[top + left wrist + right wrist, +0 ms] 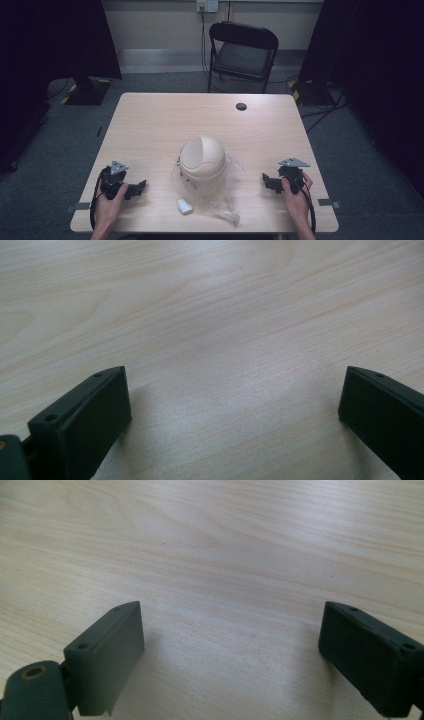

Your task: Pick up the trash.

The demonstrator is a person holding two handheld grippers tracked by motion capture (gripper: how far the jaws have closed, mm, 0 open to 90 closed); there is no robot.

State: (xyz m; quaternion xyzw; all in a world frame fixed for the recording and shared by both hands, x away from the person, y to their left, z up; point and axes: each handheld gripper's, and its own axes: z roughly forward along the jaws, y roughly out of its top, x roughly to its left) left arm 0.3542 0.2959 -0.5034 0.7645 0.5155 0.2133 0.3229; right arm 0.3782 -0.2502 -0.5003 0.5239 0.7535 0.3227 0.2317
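Tabletop: we find a pale wood surface with a small dark round port near its far edge.

Main item: we note a beige domed bin at the middle of the tabletop, slightly toward the near edge, standing on or in a crumpled clear plastic bag that spreads toward the near edge.

Secondary item: we see a small white object lying just beside the near-left corner of the bag; its nature is too small to tell.

Left tongs: we see them resting low at the near-left of the tabletop, held in the person's left hand, pointing inward toward the bin. In the left gripper view the jaws stand wide apart with bare wood between them.

Right tongs: we see them at the near-right, in the right hand, likewise aimed inward. In the right gripper view the jaws are spread and hold nothing.

Clearance: both tongs are well apart from the bin and the bag; nothing touches.

Progress: we judge the work not yet begun. The bin, bag and white object all lie unhandled.

Remaining: in our judgement, everything is left, starting with an approach to the bin or bag from either side.

Surroundings: a black folding chair stands beyond the far edge.
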